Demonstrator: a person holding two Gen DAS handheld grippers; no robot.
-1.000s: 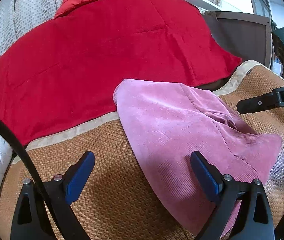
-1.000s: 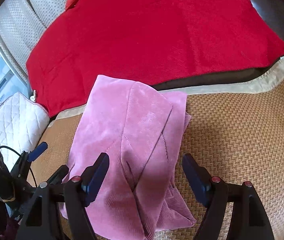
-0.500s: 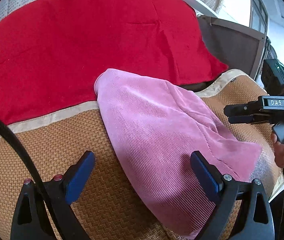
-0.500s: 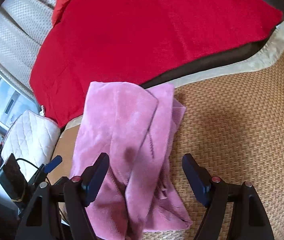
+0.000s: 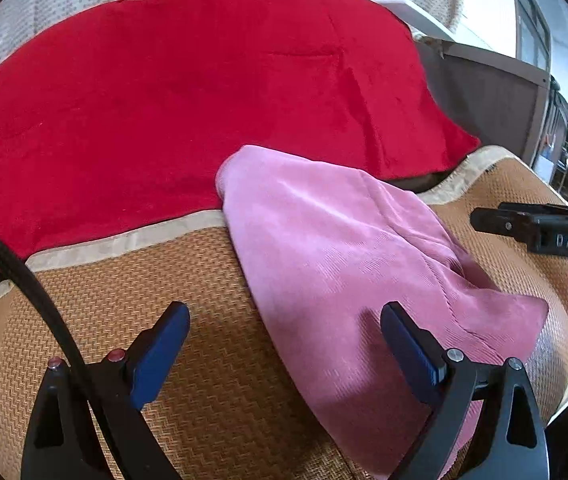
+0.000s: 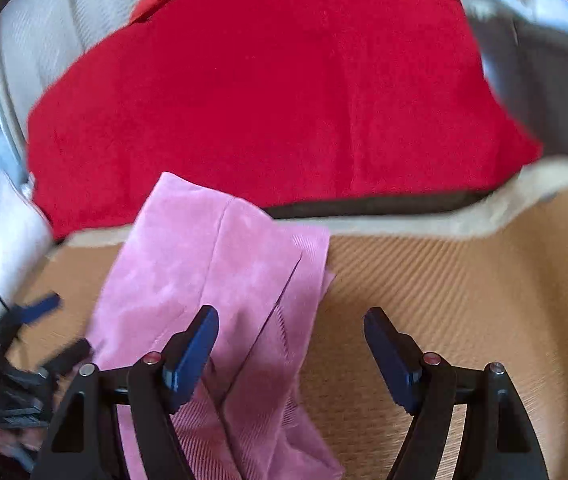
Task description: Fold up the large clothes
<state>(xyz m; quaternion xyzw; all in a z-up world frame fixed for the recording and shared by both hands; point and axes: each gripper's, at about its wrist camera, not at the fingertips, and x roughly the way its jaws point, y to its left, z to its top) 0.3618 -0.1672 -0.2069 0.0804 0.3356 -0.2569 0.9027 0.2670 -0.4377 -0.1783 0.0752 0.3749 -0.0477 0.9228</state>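
Both the left tool (image 5: 284, 354) and right tool (image 6: 289, 354) are hovering apart and empty over the folded pink garment (image 5: 363, 264) lying on the woven mat (image 5: 124, 280), risking snagging and undoing its loose layers.

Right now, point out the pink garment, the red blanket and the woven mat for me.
pink garment (image 5: 343, 264): left wrist view, middle of its folded top layer.
red blanket (image 5: 188, 100): left wrist view, middle of its spread surface.
woven mat (image 6: 463, 280): right wrist view, bare weave right of the garment.
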